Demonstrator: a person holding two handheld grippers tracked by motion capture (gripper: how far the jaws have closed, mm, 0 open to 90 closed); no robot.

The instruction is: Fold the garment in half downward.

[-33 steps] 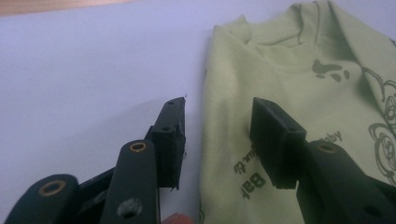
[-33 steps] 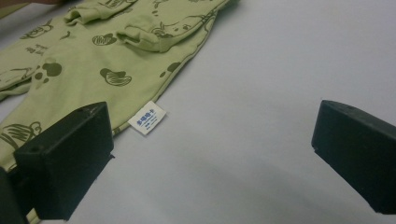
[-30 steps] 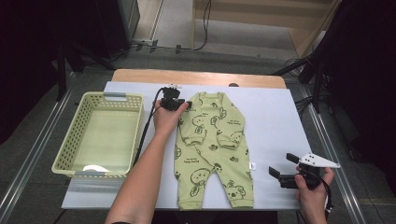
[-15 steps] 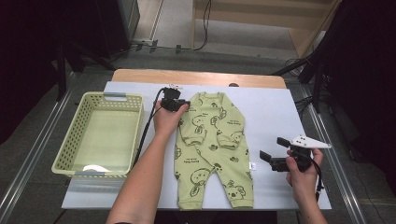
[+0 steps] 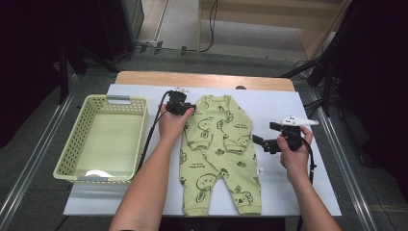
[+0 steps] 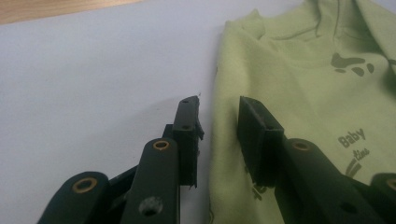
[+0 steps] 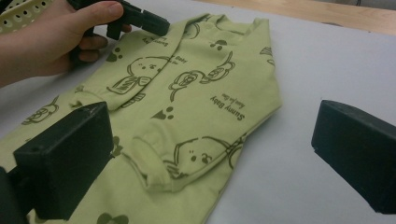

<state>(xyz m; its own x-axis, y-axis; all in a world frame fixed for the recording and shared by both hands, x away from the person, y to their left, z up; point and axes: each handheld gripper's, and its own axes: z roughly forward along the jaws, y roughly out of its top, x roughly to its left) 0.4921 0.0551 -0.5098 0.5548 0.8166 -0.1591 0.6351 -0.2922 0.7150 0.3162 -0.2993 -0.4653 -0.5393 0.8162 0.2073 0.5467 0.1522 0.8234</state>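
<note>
Your left gripper (image 5: 179, 107) sits at the upper left shoulder of the green baby romper (image 5: 219, 149), and in the left gripper view its jaws stand a little apart, straddling the garment's edge: one jaw over the white sheet (image 6: 93, 70), the other over the green cloth (image 6: 299, 84). Whether the cloth edge is actually between the pads is hard to tell from that angle. Your right gripper (image 5: 272, 137) hovers just beside the romper's right side, near its folded sleeve, with the jaws spread wide and nothing between them; in the right gripper view the sleeve cuff (image 7: 173, 163) lies between the two black pads. The romper lies flat on the sheet in the middle of the table, legs toward you. A pale green basket (image 5: 77, 144) stands to the left, well apart from the garment.
</note>
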